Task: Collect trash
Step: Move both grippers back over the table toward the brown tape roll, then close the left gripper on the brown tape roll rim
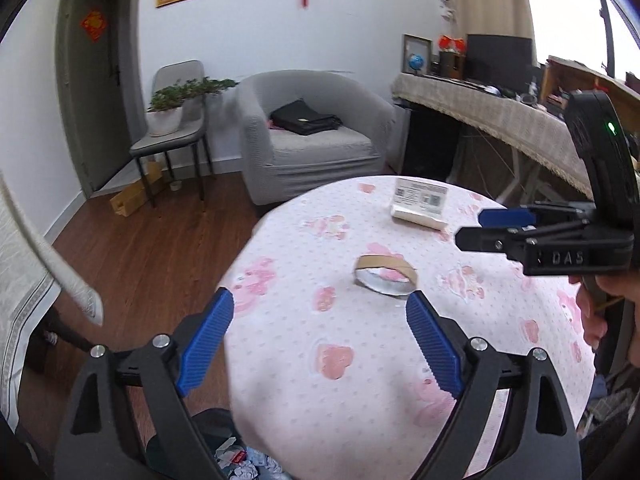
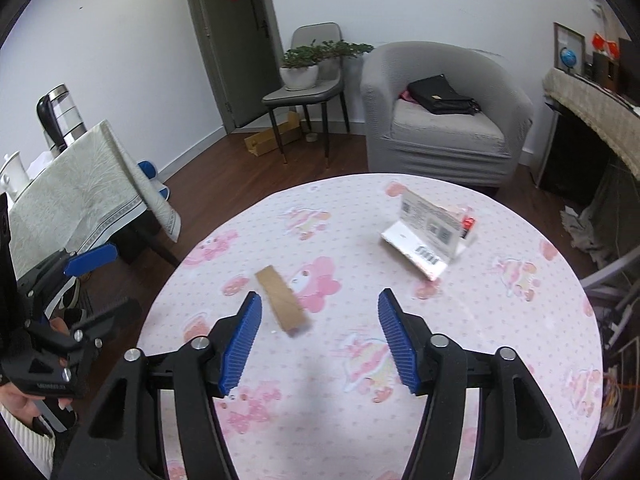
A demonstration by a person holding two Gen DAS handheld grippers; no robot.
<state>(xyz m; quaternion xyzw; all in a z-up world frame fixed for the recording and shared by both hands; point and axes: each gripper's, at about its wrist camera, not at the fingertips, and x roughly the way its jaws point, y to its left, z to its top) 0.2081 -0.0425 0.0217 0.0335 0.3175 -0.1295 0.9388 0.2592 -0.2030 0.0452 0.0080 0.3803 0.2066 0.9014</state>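
Observation:
A brown cardboard tape ring (image 1: pixel 386 276) lies on the round table with the pink patterned cloth (image 1: pixel 340 380). My left gripper (image 1: pixel 320 304) hovers open over the table's near edge; the ring sits just beyond its right fingertip and nothing is between the pads. In the right wrist view the ring (image 2: pixel 282 300) appears edge-on, just ahead of the left finger of my right gripper (image 2: pixel 320 298), which is open and not touching it. Each gripper appears in the other's view: the right gripper (image 1: pixel 476 228) at the right edge, the left gripper (image 2: pixel 108 284) at the left edge.
A white card stand with a box (image 2: pixel 428 232) stands at the table's far side. A bin with crumpled paper (image 1: pixel 236 456) sits below the table's near edge. Beyond are a grey armchair (image 1: pixel 312 140), a chair with a plant (image 1: pixel 172 120), a cloth-covered side table (image 2: pixel 76 196) and a desk (image 1: pixel 500 116).

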